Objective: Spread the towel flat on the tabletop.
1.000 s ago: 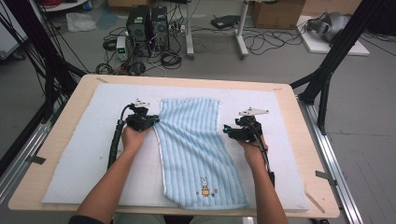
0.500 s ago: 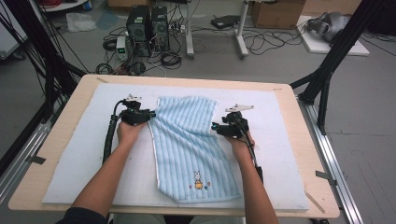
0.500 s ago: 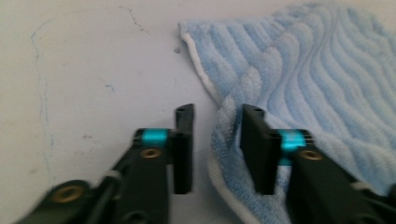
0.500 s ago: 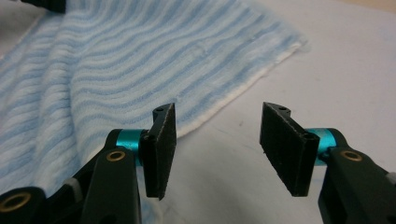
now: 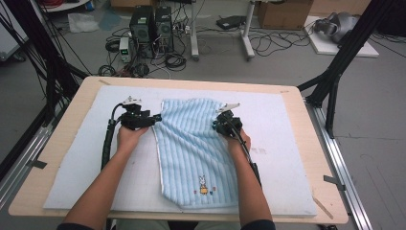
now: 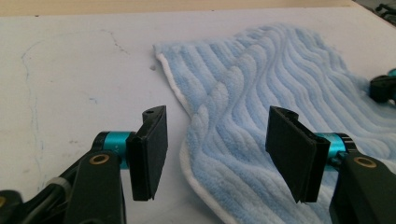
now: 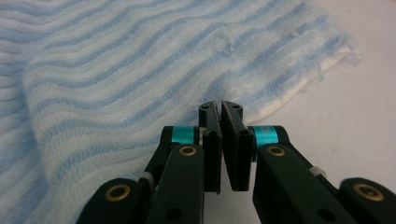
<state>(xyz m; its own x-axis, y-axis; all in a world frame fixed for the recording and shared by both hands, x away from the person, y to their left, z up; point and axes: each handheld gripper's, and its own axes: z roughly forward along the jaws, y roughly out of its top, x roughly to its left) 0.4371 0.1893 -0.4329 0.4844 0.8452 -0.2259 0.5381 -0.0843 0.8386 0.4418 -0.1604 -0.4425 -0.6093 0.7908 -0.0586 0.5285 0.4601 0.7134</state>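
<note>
Towel (image 5: 194,143) on mat, jaws beside edges

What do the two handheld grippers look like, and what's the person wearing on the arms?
Both grippers, the left gripper and the right gripper, are black, each with two flat rectangular black jaw pads, teal collars behind the pads and brass-coloured pivot pins. Each has a grey three-cornered plate on top and a thick black cable trailing back along the forearm. The forearms are bare; dark sleeves show near the elbows.
</note>
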